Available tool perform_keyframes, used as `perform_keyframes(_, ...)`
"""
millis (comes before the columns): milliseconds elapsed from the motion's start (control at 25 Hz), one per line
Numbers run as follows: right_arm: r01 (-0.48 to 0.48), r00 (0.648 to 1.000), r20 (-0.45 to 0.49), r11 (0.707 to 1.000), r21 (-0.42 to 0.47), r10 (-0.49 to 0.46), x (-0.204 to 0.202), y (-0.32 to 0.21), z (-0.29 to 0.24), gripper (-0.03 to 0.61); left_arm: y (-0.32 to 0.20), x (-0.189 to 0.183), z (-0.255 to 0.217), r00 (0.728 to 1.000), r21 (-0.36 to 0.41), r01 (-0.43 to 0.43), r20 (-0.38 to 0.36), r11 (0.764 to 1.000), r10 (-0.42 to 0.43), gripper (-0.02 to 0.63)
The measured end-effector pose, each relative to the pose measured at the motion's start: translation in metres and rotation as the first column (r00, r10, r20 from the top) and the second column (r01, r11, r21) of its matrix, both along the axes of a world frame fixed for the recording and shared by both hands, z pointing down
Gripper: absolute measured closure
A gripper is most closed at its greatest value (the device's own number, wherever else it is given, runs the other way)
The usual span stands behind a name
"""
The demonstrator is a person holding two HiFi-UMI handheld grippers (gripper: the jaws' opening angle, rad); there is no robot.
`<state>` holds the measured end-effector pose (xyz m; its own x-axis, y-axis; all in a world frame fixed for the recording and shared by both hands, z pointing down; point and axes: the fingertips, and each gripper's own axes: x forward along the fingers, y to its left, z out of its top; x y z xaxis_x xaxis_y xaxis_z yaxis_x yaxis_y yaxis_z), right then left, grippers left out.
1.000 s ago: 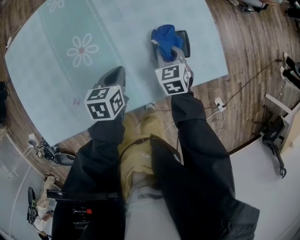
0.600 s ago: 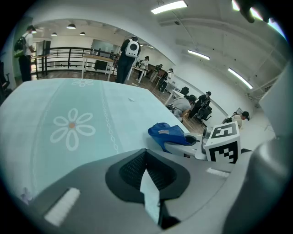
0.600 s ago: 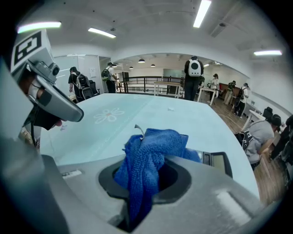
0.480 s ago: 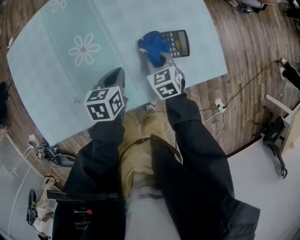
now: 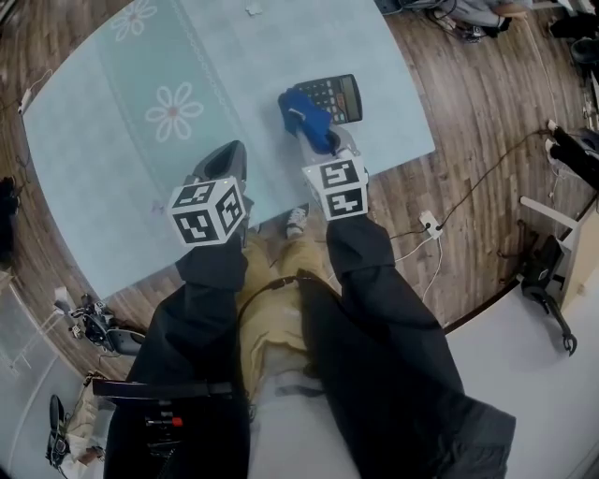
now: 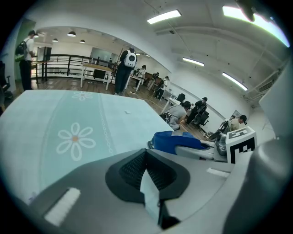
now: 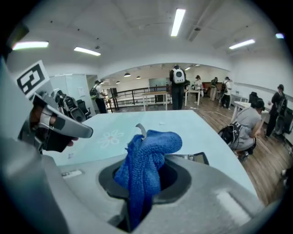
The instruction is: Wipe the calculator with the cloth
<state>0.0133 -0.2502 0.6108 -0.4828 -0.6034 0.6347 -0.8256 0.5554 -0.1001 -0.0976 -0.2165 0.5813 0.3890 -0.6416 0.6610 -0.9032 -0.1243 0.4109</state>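
Note:
A black calculator [image 5: 335,95] lies on the pale teal flowered tablecloth [image 5: 112,159] near the table's right edge. A bunched blue cloth [image 5: 305,114] rests at its lower left corner, over part of it. My right gripper [image 5: 316,134] is shut on that cloth [image 7: 145,157], which spills up out of the jaws; the calculator [image 7: 196,158] shows just behind. My left gripper [image 5: 225,161] hovers at the table's near edge, left of the right one, shut with nothing in it [image 6: 149,183]. From its view the cloth [image 6: 176,138] is off to the right.
The table's near edge runs just under both grippers. On the wooden floor to the right lie cables and a power strip [image 5: 429,223]. A small white scrap [image 5: 253,9] sits at the table's far side. People stand and sit in the background [image 7: 177,87].
The right gripper swept the cloth leftward off the calculator, uncovering its keys, and now holds it at the calculator's lower left. The left gripper has stayed put.

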Motion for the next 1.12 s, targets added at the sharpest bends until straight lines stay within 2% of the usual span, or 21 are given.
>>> perform_keyframes(120,-0.096,0.994,0.053,0.994,0.046,0.094,0.015,-0.001,-0.036,0.515,-0.006,0.006,-0.025,1.0,0.058,-0.008,-0.009,0.998,0.008,0.618)
perform_keyframes(280,-0.189,0.978,0.113,0.974,0.125,0.175,0.026,0.0,-0.089,0.515,-0.014,0.016,-0.058,0.999,0.133,-0.025,-0.018,0.991,0.028,0.618)
perform_keyframes(520,-0.304,0.942,0.213,0.927,0.221,0.258,0.047,0.007,-0.164,0.516,-0.028,0.037,-0.122,0.997,0.266,-0.062,-0.022,0.962,0.07,0.618)
perform_keyframes(800,-0.363,0.916,0.296,0.872,0.328,0.27,0.063,0.017,-0.245,0.517,-0.036,0.057,-0.196,0.992,0.409,-0.104,-0.021,0.907,0.123,0.618)
perform_keyframes(1000,-0.388,0.902,0.351,0.829,0.402,0.252,0.076,0.018,-0.303,0.516,-0.041,0.085,-0.245,0.982,0.51,-0.16,-0.006,0.845,0.19,0.618)
perform_keyframes(1120,-0.393,0.899,0.374,0.798,0.458,0.228,0.078,0.019,-0.337,0.515,-0.044,0.088,-0.275,0.978,0.565,-0.176,0.01,0.806,0.207,0.618)
